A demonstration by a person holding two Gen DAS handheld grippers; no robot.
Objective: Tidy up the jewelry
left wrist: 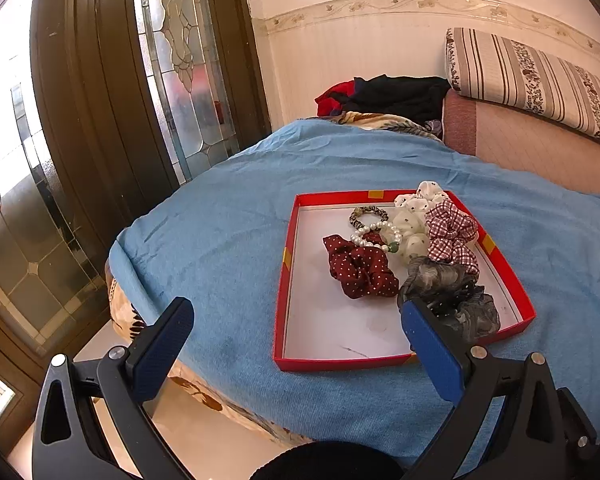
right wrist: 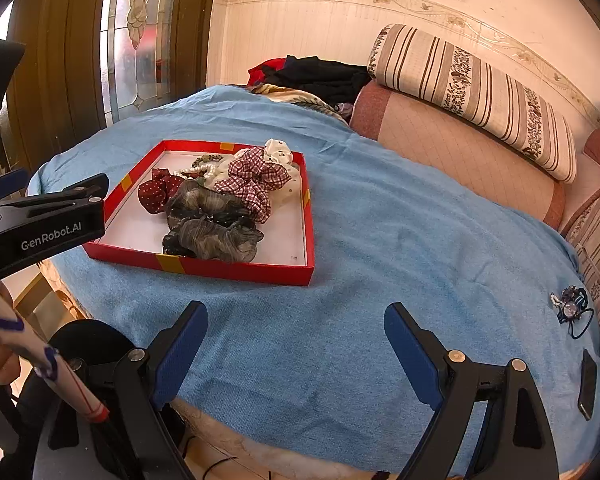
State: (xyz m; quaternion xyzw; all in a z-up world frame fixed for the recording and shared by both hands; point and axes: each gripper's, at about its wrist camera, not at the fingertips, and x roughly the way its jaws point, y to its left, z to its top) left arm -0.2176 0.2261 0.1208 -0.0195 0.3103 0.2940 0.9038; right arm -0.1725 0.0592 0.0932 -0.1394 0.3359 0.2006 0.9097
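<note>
A red tray with a white floor lies on the blue blanket. In it are a dark red dotted scrunchie, a grey scrunchie, a red checked scrunchie, a white dotted scrunchie, a pearl bracelet and a small patterned hair tie. A dark hair tie with a charm lies alone on the blanket at the right. My left gripper is open and empty at the tray's near edge. My right gripper is open and empty over bare blanket.
The blue blanket covers a bed. A striped bolster and pink cushion lie along the wall. Dark clothes are piled at the far end. A black phone lies at the right edge. A glass door stands left.
</note>
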